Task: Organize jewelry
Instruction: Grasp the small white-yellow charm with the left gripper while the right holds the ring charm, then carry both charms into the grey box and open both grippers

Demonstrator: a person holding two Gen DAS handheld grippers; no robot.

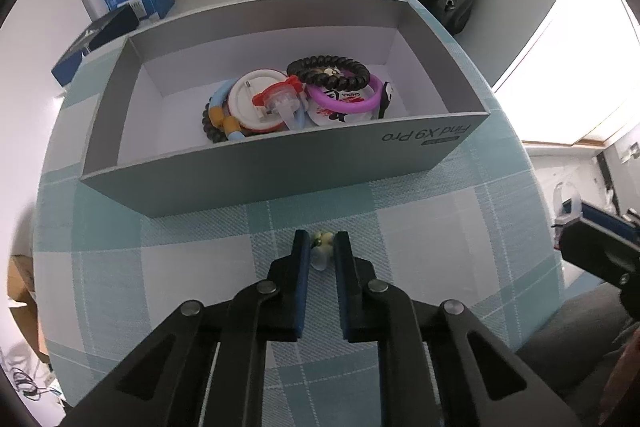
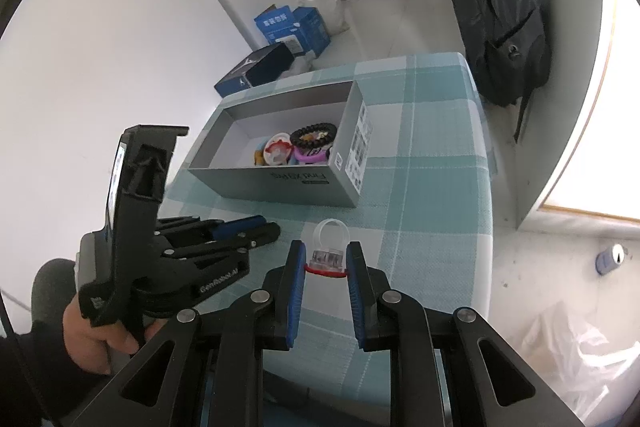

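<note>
Left wrist view puts your left gripper [image 1: 321, 247] low over the checked teal tablecloth [image 1: 420, 211], just in front of the grey box [image 1: 256, 167]. Its two blue-padded fingers [image 1: 303, 267] stand close together with a small pale trinket [image 1: 322, 249] between them, a cluster of cream beads with a clear base. The pads sit right against it on both sides, so you appear to have it pinched, though the view does not settle whether it is lifted or resting on the cloth.

Your box lies open with its printed long wall toward you. Heaped in its middle and right part are a dark coiled bracelet [image 1: 328, 71], a purple band [image 1: 344, 99], a white round case [image 1: 256, 99], a red and clear toy ring [image 1: 280, 99] and a blue tube bracelet with orange beads [image 1: 228, 115], all touching one another.

From the right wrist view, your right gripper [image 2: 325, 261] is partly closed on a clear plastic ring [image 2: 328, 245]. The faceted block with its red rim is clamped between the fingertips [image 2: 297, 267], and the hoop stands upright beyond them, above the cloth. The box [image 2: 280, 183] sits well ahead and to the left of it. Your left hand [image 2: 92, 335] grips the handle of the other gripper at the left edge, its fingers lying low over the cloth near the box's front wall.
</note>
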